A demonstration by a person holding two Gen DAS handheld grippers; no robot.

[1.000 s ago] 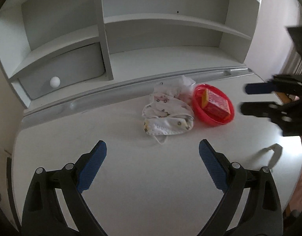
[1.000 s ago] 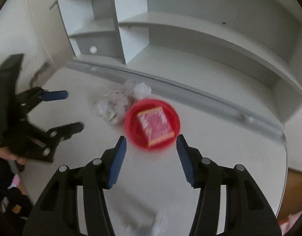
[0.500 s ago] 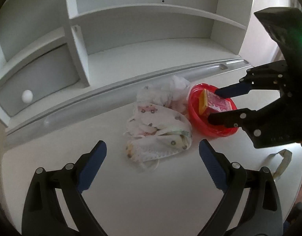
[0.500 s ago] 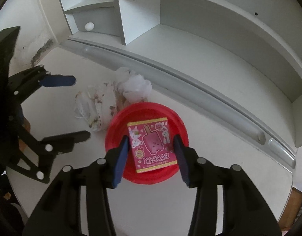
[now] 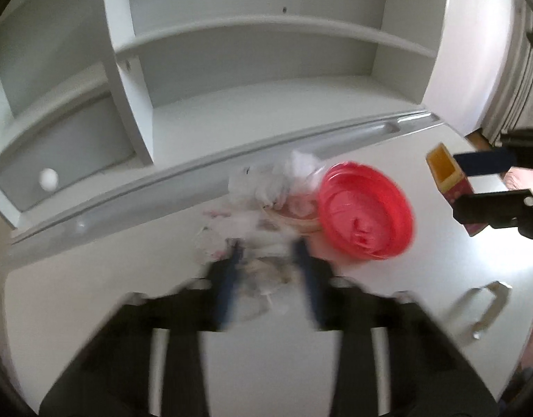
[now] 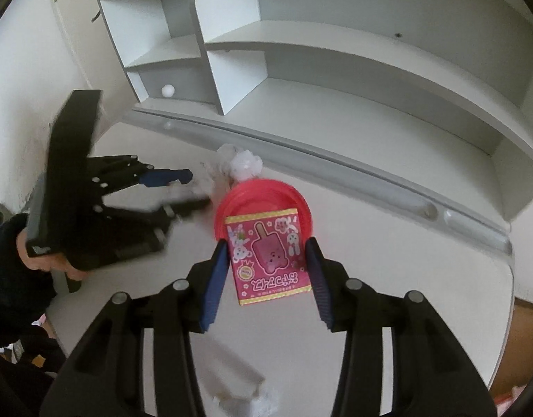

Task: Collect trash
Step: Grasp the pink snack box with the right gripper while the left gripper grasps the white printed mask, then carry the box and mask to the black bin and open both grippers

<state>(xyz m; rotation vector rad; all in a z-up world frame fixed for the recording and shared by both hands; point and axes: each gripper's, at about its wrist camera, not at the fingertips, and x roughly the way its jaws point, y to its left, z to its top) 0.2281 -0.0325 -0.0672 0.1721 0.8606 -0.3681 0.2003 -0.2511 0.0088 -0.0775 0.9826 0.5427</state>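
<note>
A wad of white patterned face masks (image 5: pixel 263 264) and crumpled tissue (image 5: pixel 301 166) lies on the white desk (image 5: pixel 92 278) beside a red plate (image 5: pixel 363 208). My left gripper (image 5: pixel 266 253), blurred, is closing its jaws on the mask wad, which sits pressed between the blue pads. My right gripper (image 6: pixel 266 246) is shut on a pink popsicle box (image 6: pixel 266 253), held above the near edge of the red plate (image 6: pixel 259 194). In the left wrist view that box (image 5: pixel 450 180) hangs in the right gripper (image 5: pixel 475 182) to the right of the plate, off the desk surface.
A white shelf unit (image 5: pixel 252 52) with a knobbed drawer (image 5: pixel 48 177) stands along the desk's back. A pale strip of packaging (image 5: pixel 489 299) lies near the desk's right edge. A person's hand (image 6: pixel 40 260) holds the left gripper (image 6: pixel 183 191) at the left.
My left gripper moved forward onto the mask wad and its jaws went from wide to narrow around it. The right gripper lifted the pink box out of the red plate and away to the right.
</note>
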